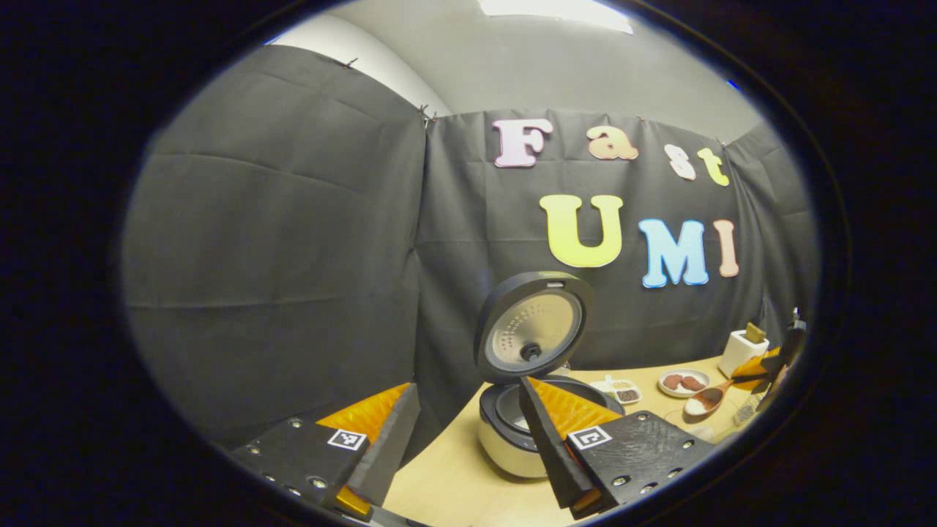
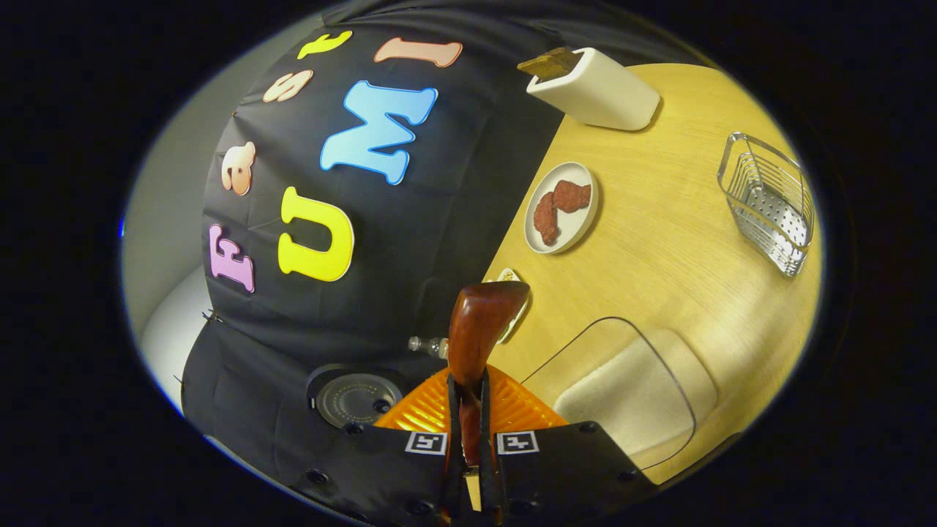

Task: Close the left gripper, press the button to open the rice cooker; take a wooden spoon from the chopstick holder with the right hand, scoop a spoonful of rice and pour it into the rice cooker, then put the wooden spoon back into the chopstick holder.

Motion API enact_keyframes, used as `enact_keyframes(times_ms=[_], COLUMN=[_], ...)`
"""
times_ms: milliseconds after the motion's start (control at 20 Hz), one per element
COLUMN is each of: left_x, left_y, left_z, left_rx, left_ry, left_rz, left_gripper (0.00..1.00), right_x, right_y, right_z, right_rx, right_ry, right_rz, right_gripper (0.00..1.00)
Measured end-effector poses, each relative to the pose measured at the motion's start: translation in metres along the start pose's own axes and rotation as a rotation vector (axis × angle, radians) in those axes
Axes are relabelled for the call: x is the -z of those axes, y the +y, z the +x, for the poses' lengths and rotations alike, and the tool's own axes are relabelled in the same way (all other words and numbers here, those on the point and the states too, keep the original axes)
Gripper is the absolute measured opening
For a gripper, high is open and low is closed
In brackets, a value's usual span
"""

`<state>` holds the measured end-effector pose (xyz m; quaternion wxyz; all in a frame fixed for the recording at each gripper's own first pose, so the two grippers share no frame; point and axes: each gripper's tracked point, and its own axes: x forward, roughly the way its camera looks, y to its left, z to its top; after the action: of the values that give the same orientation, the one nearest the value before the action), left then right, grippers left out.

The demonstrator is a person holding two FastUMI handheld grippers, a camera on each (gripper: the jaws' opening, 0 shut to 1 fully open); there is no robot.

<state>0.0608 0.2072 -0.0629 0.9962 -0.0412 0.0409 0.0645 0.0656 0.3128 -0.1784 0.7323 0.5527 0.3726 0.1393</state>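
Wooden spoon [image 2: 479, 329]: clamped by the handle in the right gripper [image 2: 468, 410], long axis along the fingers, bowl loaded with rice (seen at right of the left gripper view). Rice cooker [image 1: 512, 432]: lid raised, lower centre there, nearer the left gripper [image 1: 457, 439], whose jaws are spread wide, holding nothing.
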Motion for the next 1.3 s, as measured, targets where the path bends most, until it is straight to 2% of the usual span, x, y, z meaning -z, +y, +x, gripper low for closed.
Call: enact_keyframes(times_ms=[50, 100, 150, 350, 400, 450, 550, 900, 1300], left_x=[0.001, 0.001, 0.003, 0.009, 0.011, 0.012, 0.014, 0.025, 0.034], left_y=[0.005, 0.007, 0.011, 0.031, 0.036, 0.042, 0.052, 0.08, 0.111], left_z=[-0.002, -0.003, -0.004, -0.011, -0.013, -0.014, -0.017, -0.031, -0.046], left_rx=[-0.006, -0.011, -0.019, -0.051, -0.062, -0.071, -0.089, -0.144, -0.213], left_ry=[-0.001, 0.001, 0.002, 0.014, 0.016, 0.018, 0.021, 0.042, 0.062], left_rz=[-0.001, -0.002, -0.005, -0.011, -0.009, -0.008, -0.015, -0.023, -0.031], left_gripper=[0.83, 0.84, 0.84, 0.84, 0.83, 0.83, 0.84, 0.83, 0.84], right_x=[0.002, 0.005, 0.007, 0.024, 0.031, 0.036, 0.049, 0.098, 0.151], right_y=[0.009, 0.019, 0.028, 0.066, 0.076, 0.084, 0.099, 0.137, 0.144], right_z=[0.005, 0.008, 0.012, 0.028, 0.033, 0.038, 0.049, 0.089, 0.137], right_rx=[-0.017, -0.032, -0.047, -0.104, -0.119, -0.132, -0.151, -0.187, -0.17], right_ry=[0.006, 0.012, 0.015, 0.041, 0.05, 0.058, 0.075, 0.134, 0.183], right_rz=[0.004, 0.006, 0.009, -0.016, -0.022, -0.029, -0.048, -0.125, -0.237], right_gripper=[0.11, 0.07, 0.11, 0.11, 0.07, 0.1, 0.1, 0.1, 0.11])
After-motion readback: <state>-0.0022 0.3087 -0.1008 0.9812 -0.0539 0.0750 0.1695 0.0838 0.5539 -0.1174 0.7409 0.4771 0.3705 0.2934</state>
